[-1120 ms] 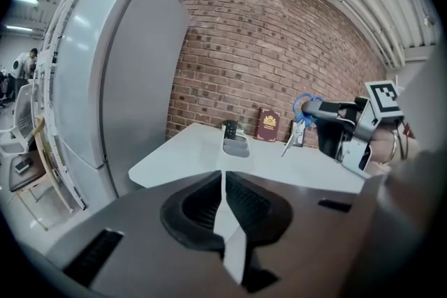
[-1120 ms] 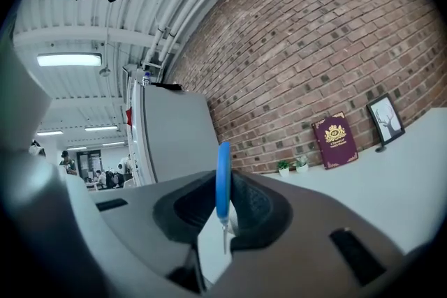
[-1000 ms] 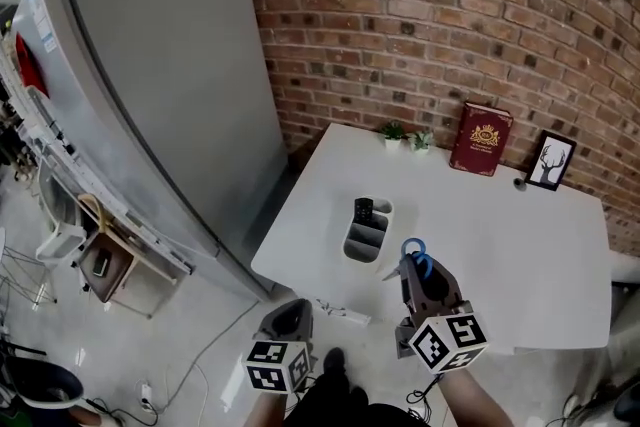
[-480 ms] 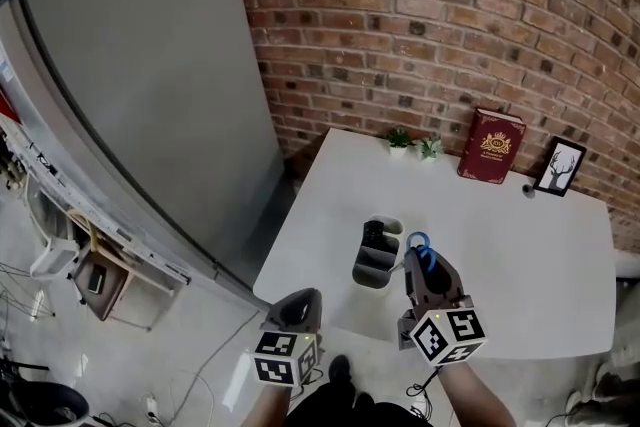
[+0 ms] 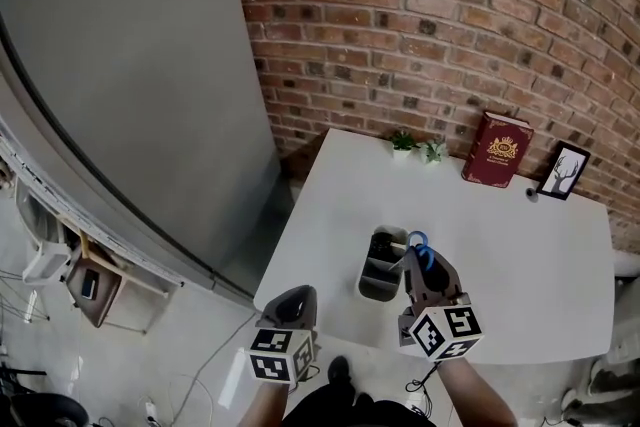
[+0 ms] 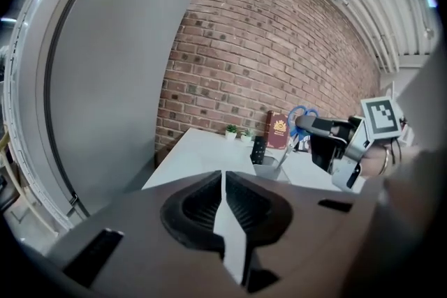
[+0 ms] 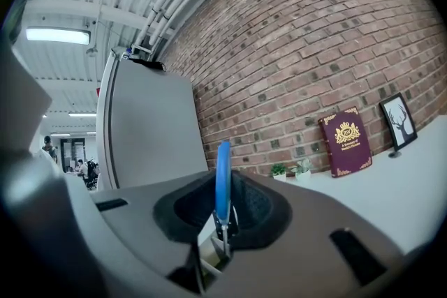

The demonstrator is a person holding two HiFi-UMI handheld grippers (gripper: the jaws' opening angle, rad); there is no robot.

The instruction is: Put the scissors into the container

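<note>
My right gripper [image 5: 420, 271] is shut on blue-handled scissors [image 5: 417, 249], held upright with the handles on top. Seen from the left gripper view, the scissors [image 6: 301, 116] slant blades-down from the right gripper [image 6: 323, 129] to the rim of the grey container [image 6: 269, 167]. That container [image 5: 380, 277] stands near the white table's front edge and holds a black object [image 5: 386, 242] in its far compartment. In the right gripper view the blue handle [image 7: 223, 176] stands between the jaws. My left gripper [image 5: 294, 297] is shut and empty, off the table's front left corner.
On the white table [image 5: 520, 250], against the brick wall, stand a red book [image 5: 497, 149], a framed deer picture [image 5: 562, 172] and two small potted plants [image 5: 417, 146]. A large grey cabinet [image 5: 130, 85] fills the left side.
The right gripper has carried the scissors left, up to the container, so the blades now hang at its rim. The left gripper has stayed low and shut.
</note>
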